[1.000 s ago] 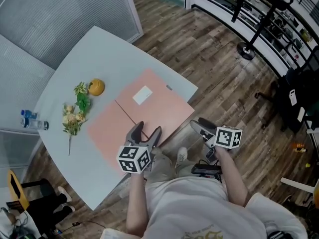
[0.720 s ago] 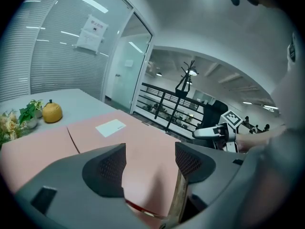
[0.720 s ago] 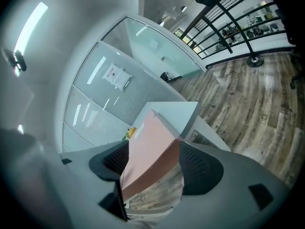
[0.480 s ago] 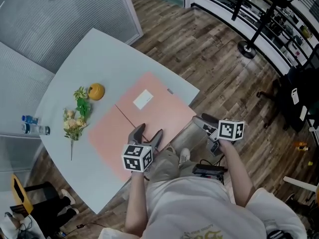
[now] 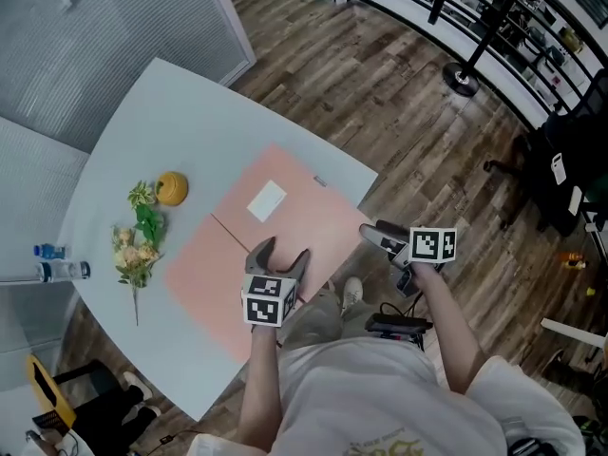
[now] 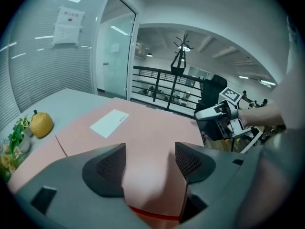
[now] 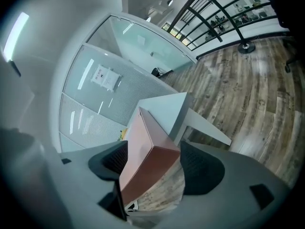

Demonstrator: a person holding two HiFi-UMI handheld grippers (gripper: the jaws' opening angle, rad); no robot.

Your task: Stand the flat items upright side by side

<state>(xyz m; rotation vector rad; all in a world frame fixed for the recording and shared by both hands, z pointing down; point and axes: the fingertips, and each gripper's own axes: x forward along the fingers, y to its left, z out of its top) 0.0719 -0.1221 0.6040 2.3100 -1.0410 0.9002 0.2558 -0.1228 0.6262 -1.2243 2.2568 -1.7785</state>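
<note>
Two flat pink items lie side by side on the pale table (image 5: 171, 112). The right one (image 5: 294, 218) carries a white label (image 5: 267, 200); the left one (image 5: 202, 264) lies along its edge. My left gripper (image 5: 280, 252) hovers open over the near edge of the right item, whose pink top (image 6: 143, 142) shows between the jaws. My right gripper (image 5: 371, 230) stands open at that item's right corner. Its jaws have just been opening, and the pink corner (image 7: 145, 149) lies between them with a gap on the right side. The right gripper (image 6: 217, 120) also shows in the left gripper view.
An orange fruit (image 5: 172, 187), a small bunch of flowers (image 5: 135, 240) and a lying water bottle (image 5: 59, 270) sit on the table's left part. Wooden floor (image 5: 408, 112) lies beyond the table's right edge. A black chair (image 5: 560, 174) stands far right.
Both grippers have sunk and closed in on the right pink item: the left onto its near edge, the right leftward to its corner.
</note>
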